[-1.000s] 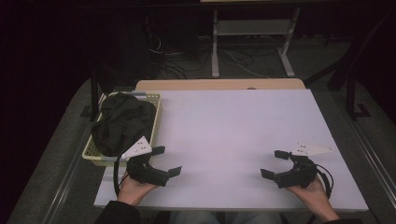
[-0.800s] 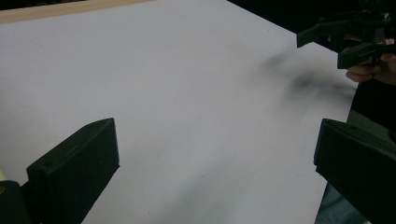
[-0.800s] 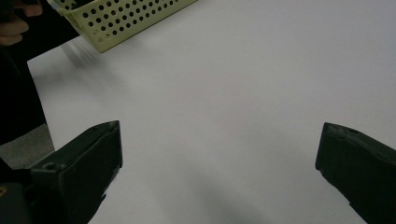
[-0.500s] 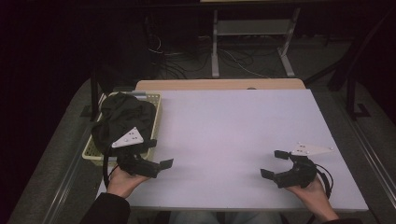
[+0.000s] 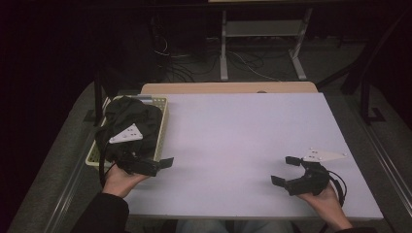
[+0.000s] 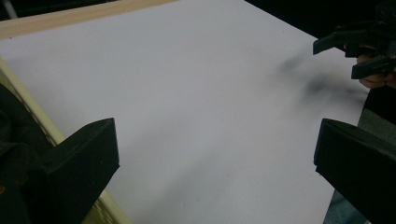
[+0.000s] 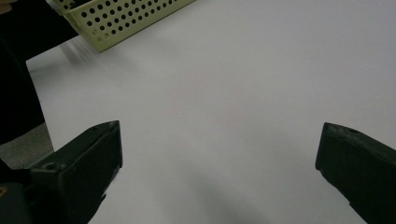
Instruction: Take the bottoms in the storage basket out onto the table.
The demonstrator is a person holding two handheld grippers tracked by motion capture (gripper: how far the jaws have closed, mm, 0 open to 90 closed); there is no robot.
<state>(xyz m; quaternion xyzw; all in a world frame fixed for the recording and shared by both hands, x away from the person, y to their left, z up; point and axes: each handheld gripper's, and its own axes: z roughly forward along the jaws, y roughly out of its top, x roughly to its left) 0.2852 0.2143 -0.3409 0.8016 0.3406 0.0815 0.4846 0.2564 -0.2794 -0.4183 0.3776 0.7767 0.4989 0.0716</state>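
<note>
Black left tool (image 5: 158,162) nearer basket (image 5: 163,127)

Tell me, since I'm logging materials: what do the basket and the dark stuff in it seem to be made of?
The basket looks like pale yellow moulded plastic: matte, with regular round holes in its wall. The dark heap inside looks like soft black cloth, since it lies in limp folds; the exact fabric cannot be told.
</note>
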